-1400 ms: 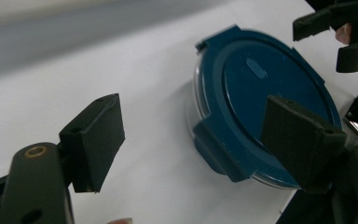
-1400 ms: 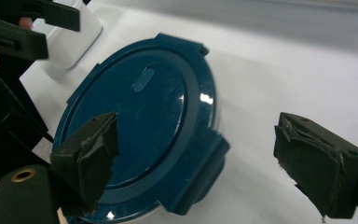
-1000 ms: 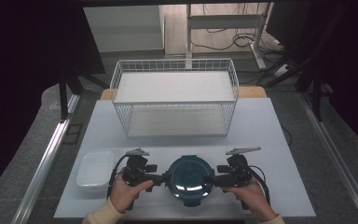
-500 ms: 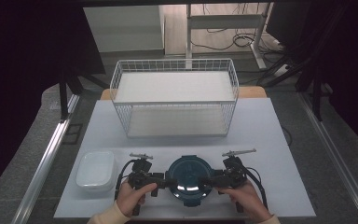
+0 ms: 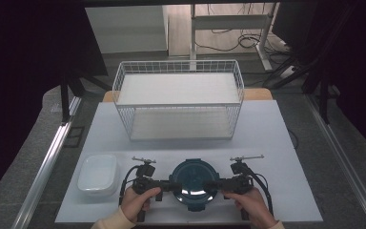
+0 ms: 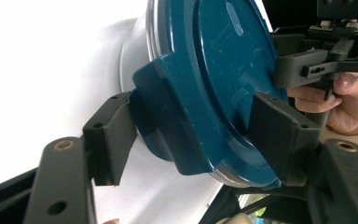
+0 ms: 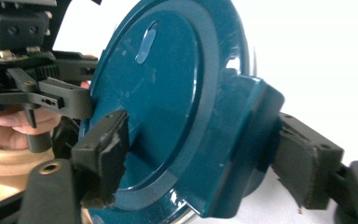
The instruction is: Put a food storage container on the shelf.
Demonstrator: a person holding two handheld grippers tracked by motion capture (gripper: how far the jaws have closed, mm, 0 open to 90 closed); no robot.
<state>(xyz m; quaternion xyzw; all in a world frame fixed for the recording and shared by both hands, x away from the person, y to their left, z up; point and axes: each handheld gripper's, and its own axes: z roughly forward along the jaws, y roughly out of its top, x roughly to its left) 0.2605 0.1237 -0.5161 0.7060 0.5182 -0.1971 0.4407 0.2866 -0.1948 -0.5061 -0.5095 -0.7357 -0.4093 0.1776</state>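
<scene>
A round container with a dark teal lid point(image 5: 194, 180) sits near the table's front edge, between my hands. My left gripper point(image 5: 171, 185) comes at it from the left. Its jaws have just been closing, and they now straddle the lid's left side flap point(image 6: 168, 112), one pad under the flap and one on the lid top point(image 6: 223, 60). My right gripper point(image 5: 213, 185) mirrors this on the right side flap point(image 7: 247, 140), its jaws also just closing, with its pads against the flap and the lid top point(image 7: 158, 88).
A white wire basket point(image 5: 178, 102) stands across the middle of the white table point(image 5: 276, 143). A shallow white plastic tub point(image 5: 97, 174) lies left of my left hand. Dark floor and metal rails flank the table.
Both pairs of jaws have narrowed onto the lid's side flaps. The hands and the container have hardly shifted.
</scene>
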